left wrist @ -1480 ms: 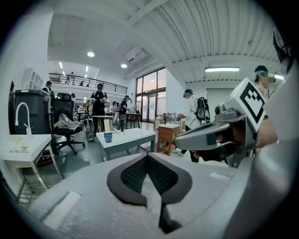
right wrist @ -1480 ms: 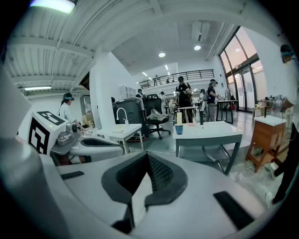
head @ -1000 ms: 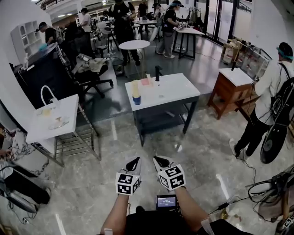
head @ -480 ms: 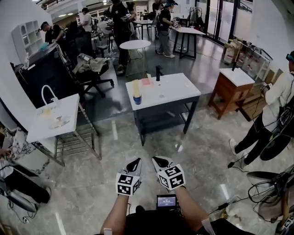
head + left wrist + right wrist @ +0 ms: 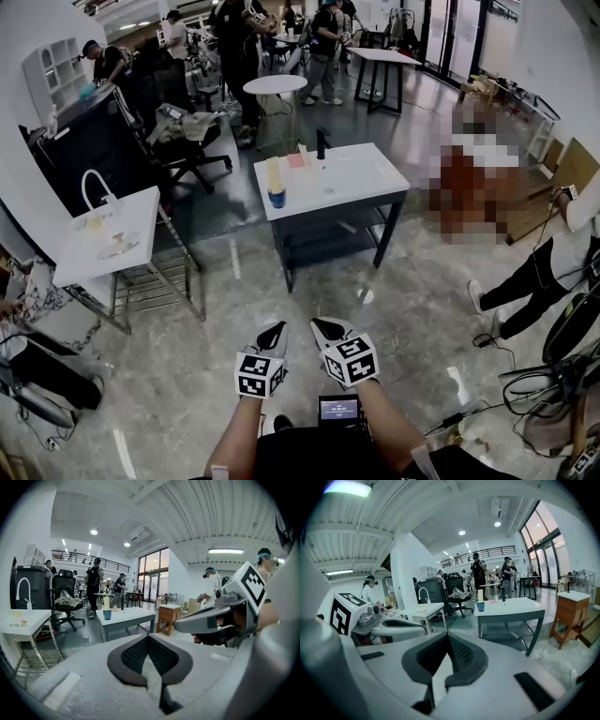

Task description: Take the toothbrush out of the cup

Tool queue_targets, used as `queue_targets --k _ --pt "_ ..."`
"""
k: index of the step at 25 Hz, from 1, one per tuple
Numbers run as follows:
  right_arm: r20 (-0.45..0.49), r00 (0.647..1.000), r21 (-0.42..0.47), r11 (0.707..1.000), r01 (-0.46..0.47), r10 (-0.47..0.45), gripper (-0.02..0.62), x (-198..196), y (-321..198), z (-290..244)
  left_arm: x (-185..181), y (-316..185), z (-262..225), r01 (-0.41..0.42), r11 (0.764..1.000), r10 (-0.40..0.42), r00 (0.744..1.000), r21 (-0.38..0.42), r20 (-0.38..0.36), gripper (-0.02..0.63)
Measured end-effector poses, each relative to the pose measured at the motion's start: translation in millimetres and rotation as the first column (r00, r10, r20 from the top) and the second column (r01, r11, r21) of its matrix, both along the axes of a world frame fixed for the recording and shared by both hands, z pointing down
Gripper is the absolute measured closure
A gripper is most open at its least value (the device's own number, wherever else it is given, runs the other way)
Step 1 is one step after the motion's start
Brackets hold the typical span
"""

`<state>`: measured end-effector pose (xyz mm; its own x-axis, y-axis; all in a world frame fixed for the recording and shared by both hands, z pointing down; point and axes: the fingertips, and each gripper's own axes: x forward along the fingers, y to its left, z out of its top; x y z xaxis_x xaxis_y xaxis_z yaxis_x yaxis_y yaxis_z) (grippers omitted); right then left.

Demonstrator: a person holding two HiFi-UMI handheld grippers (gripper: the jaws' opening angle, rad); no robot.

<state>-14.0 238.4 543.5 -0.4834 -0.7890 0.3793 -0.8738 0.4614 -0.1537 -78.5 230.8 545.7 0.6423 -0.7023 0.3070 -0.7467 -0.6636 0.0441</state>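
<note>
A blue cup (image 5: 277, 199) stands at the left end of a white table (image 5: 347, 183) across the room, with a pale yellow toothbrush (image 5: 275, 175) upright in it. My left gripper (image 5: 273, 334) and right gripper (image 5: 327, 329) hang side by side low over the marble floor, far short of the table, both shut and empty. In the left gripper view the cup (image 5: 107, 614) is small and far beyond the gripper (image 5: 147, 636). In the right gripper view the cup (image 5: 480, 605) is beyond the gripper (image 5: 447, 636), on the table (image 5: 511, 606).
On the table stand a black faucet (image 5: 322, 146) and a pink item (image 5: 296, 165). A white sink stand (image 5: 103, 239) is at left, an office chair (image 5: 192, 145) behind it. A person's legs (image 5: 511, 281) and cables (image 5: 544, 384) are at right. Several people work at the back.
Both grippers stay where they were. The person at the right has moved further right, partly out of the head view. People at the back have shifted.
</note>
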Motion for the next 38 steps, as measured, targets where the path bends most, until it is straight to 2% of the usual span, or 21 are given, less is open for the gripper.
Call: queue_targets --k 13,22,28,38 --pt "0.029 0.999 -0.012 0.999 0.036 -0.036 0.586 38.3 -8.6 4.1 28.9 -2.1 5.8 0.069 0.997 -0.069 0.998 -0.019 0.005 0.597" --pt "0.096 0.995 -0.045 0.999 0.016 -0.011 0.586 53.6 -37.9 13.5 40.3 -31.4 16.2 0.063 0.998 -0.063 0.998 -0.025 0.017 0.597" --pt "0.073 0.997 -0.062 0.998 0.002 0.003 0.586 51.9 -77.1 23.9 37.2 -72.8 27.8 0.049 0.998 -0.049 0.999 -0.041 0.011 0.597" --pt "0.060 0.997 -0.073 0.997 -0.034 0.038 0.586 23.1 -181.9 23.8 12.3 -178.2 28.5 -0.009 0.999 0.009 1.000 -0.033 0.005 0.597"
